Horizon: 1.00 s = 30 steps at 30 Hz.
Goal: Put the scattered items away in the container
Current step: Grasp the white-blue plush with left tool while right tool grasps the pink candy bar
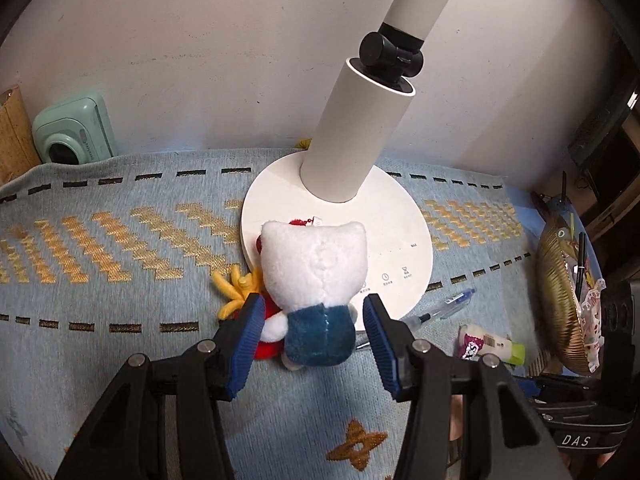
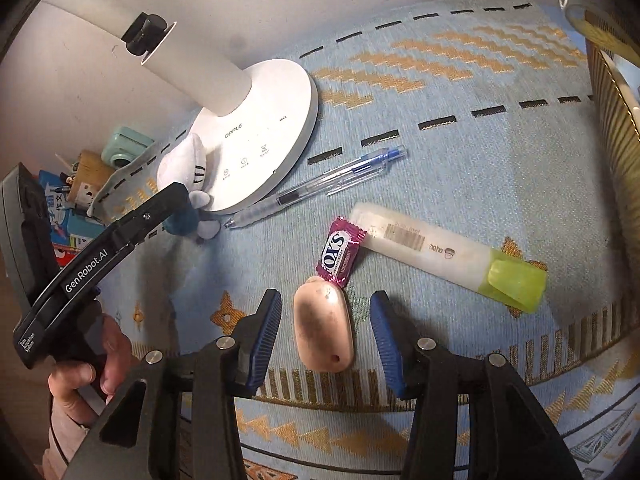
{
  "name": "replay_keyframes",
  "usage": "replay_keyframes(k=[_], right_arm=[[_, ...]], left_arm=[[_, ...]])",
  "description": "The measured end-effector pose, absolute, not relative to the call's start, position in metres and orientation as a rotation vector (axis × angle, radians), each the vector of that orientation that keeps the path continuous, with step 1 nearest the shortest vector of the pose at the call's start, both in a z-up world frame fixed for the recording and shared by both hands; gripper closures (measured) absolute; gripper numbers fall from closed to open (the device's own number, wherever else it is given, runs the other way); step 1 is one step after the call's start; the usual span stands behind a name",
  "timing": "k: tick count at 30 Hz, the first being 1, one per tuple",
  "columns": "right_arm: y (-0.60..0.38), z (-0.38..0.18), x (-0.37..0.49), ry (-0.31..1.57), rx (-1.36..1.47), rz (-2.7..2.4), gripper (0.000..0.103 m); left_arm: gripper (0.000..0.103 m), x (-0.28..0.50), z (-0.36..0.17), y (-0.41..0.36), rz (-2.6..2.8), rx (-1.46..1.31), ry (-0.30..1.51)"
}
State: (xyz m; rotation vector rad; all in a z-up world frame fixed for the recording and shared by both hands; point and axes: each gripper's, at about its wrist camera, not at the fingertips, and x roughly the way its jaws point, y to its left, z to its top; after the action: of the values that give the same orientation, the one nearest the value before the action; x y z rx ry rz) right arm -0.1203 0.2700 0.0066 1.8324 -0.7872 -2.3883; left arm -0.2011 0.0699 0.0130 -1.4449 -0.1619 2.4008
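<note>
Left gripper (image 1: pixel 314 322) spread apart around plush toy (image 1: pixel 316 280) leaning on lamp base (image 1: pixel 404 224). Right gripper (image 2: pixel 325 330) also apart, flanking pink oval case (image 2: pixel 323 330) on cloth, beside candy (image 2: pixel 340 254).

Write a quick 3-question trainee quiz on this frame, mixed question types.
1. True or false: the left claw is open around the plush toy.
2. Which item lies between the right claw fingers? A) pen B) pink oval piece C) candy
3. Fill in: the plush toy leans on the base of the white ____.

Key
1. True: both blue pads flank the toy, apart from it.
2. B
3. lamp
</note>
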Motion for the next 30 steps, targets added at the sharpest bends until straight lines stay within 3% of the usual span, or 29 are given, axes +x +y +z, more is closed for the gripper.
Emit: replay_keyframes(k=[4,10,14,22,30], right_arm=[[0.266,0.003,-0.129,-0.738,1.825,-2.439,0.058],[0.255,-0.001,-0.143,-0.669,1.789,-2.497,0.085],[0.246,0.001,-0.145,-0.597,1.765,-2.518,0.087],[0.244,0.033,-0.127,-0.631,1.663,-2.503,0.088],[0.246,0.05,-0.106,-0.648,1.64,-2.47,0.088]], left_arm=[[0.056,-0.205,0.005,0.076,2.419,-1.447,-0.14],[0.056,-0.208,0.004,0.082,2.456,-1.405,-0.088],[0.061,-0.205,0.005,0.08,2.459,-1.39,-0.072],[0.061,-0.174,0.03,0.045,2.41,-1.417,-0.291],[0.061,-0.132,0.055,0.022,2.466,-1.423,-0.34]])
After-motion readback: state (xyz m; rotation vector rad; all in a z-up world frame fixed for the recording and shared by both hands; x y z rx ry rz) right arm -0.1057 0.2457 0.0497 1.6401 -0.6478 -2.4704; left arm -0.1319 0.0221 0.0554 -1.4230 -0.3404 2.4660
